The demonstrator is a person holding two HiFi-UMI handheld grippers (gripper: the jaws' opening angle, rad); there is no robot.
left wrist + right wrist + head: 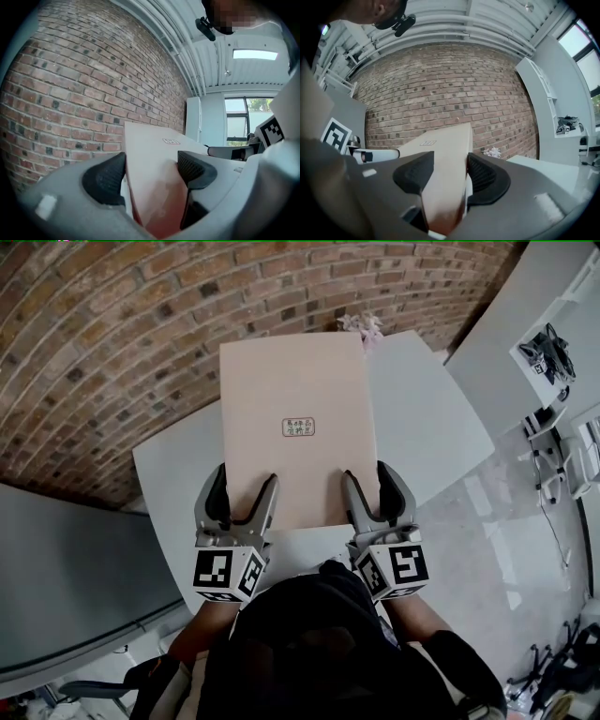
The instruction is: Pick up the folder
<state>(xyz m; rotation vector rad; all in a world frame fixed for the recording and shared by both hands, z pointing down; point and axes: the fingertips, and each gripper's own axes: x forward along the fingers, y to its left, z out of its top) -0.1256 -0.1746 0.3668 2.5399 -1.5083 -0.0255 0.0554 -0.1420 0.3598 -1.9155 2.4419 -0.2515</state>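
A thick beige folder [295, 427] with a small printed label is held up level above the white table [427, 418]. My left gripper [242, 498] is shut on its near left corner, and my right gripper [368, 491] is shut on its near right corner. In the left gripper view the folder [152, 173] sits between both black pads, its edge running away toward the brick wall. The right gripper view shows the folder [443, 173] clamped between the pads in the same way. Both grippers point level, away from me.
A brick wall [122, 343] runs behind the table. A small pale crumpled object [364, 326] lies at the table's far edge by the wall. White shelving with dark gear [548, 352] stands at the right. Grey floor lies right of the table.
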